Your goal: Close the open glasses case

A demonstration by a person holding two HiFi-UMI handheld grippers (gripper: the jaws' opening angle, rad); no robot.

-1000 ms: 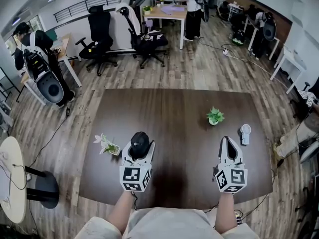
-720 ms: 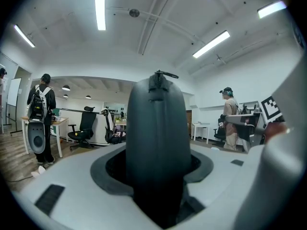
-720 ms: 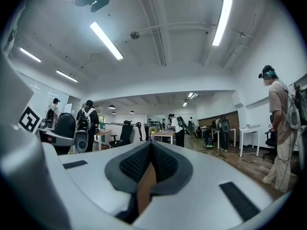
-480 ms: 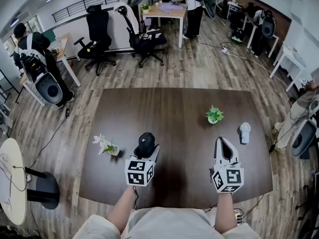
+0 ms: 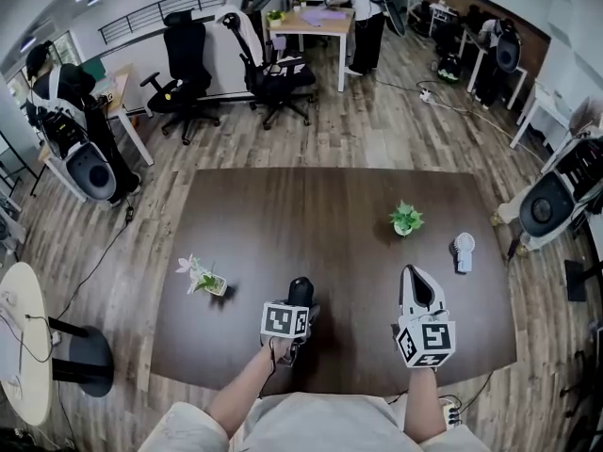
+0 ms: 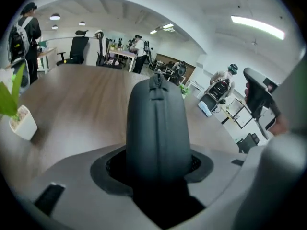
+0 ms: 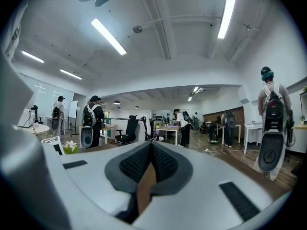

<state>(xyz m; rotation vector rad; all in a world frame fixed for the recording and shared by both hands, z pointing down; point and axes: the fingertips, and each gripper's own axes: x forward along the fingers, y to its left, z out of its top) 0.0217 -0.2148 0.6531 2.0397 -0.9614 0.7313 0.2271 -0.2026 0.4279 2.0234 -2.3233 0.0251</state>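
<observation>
The left gripper (image 5: 298, 301), its fingers clamped on the case (image 5: 301, 286), has dropped toward the worktop (image 5: 358, 215) and tipped nose-down. It now sits farther from the flower pot (image 5: 213, 283), nearer the worktop's near edge. Far across from the pot, a person (image 5: 551, 201) wearing a backpack has walked along the worktop's right end.

This is an open-plan office. Black swivel chairs (image 5: 189, 45) and pale desks (image 5: 300, 24) stand on a wood-plank floor (image 5: 415, 130). Strip lights (image 7: 109, 36) run along the white ceiling (image 7: 182, 28).
</observation>
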